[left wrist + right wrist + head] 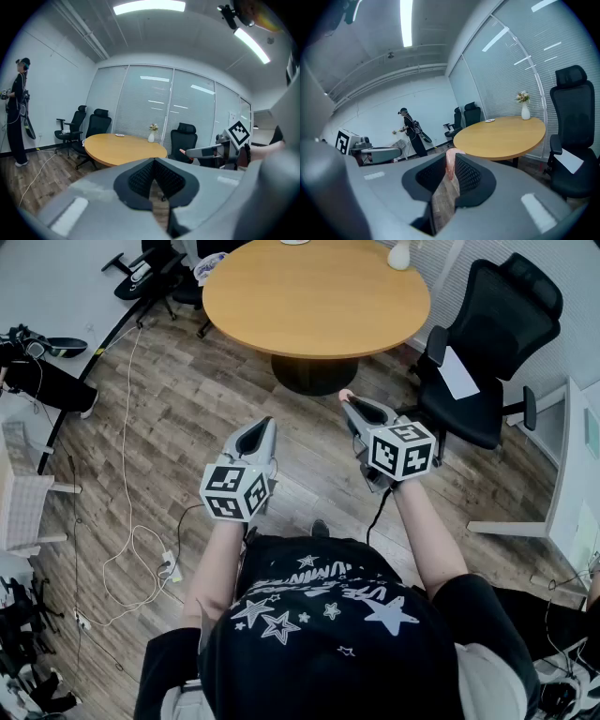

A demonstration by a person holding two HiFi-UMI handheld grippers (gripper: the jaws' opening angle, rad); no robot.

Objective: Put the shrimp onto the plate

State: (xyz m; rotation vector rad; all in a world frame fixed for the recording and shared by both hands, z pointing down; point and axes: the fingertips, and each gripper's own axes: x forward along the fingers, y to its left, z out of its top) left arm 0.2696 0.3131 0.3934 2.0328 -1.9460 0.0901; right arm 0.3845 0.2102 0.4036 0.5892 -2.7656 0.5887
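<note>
A pale pink shrimp (450,161) sticks up between the pads of my right gripper (451,158), which is shut on it. In the head view the shrimp (346,395) shows as a small pink tip at the nose of the right gripper (351,405), held over the wood floor short of the round table (316,296). A small white plate (489,120) lies on the far part of the tabletop, and the left gripper view shows the plate (120,135) too. My left gripper (264,426) is level with the right one, its jaws shut with nothing between them.
A white vase with flowers (151,136) stands on the table's far edge. Black office chairs (483,352) ring the table, one close on the right. Cables (127,521) trail over the floor at left. A person (411,132) stands by the far wall.
</note>
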